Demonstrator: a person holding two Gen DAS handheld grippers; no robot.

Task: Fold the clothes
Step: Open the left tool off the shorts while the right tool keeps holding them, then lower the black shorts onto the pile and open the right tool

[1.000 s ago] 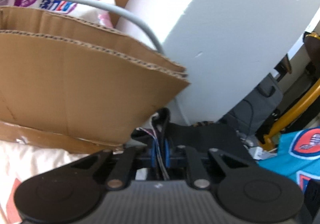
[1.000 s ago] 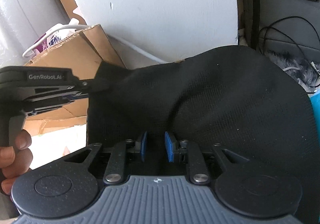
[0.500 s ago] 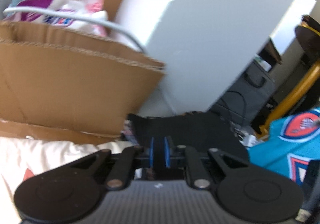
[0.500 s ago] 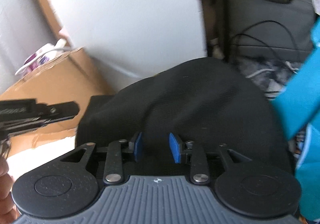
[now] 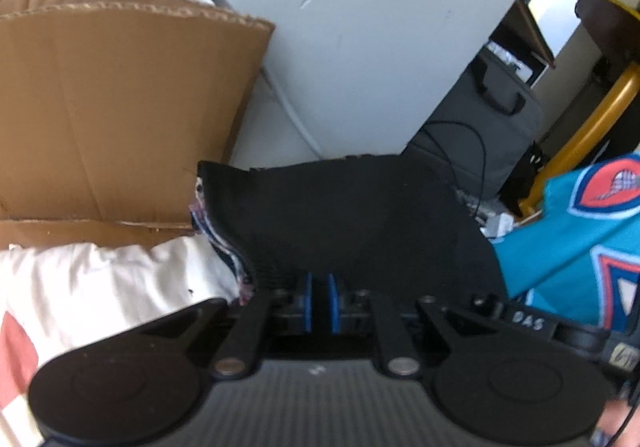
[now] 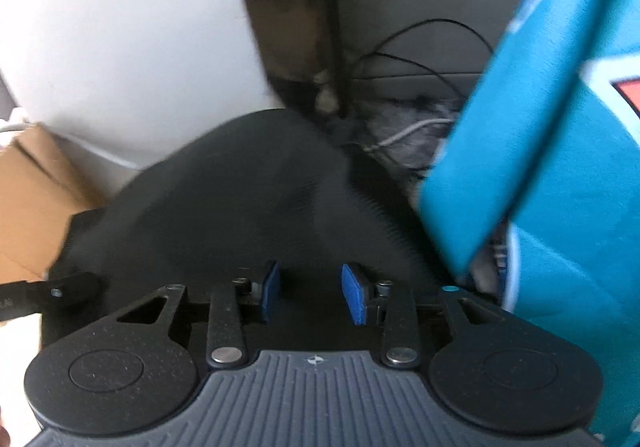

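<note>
Black knit garment [image 5: 352, 223] bulges, pinched by left hand-held gripper [image 5: 319, 301].

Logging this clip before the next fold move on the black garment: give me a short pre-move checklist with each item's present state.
1. Left gripper pinching the black garment: ok, pads nearly closed with the black cloth running in between them.
2. Right gripper gripping the garment: not ok, jaws stand apart.
3. Garment flat and smooth: not ok, it humps up.
4. Teal jersey clear of the right gripper: not ok, it hangs close by.
5. Cardboard box clear of the garment's edge: cannot tell.
</note>
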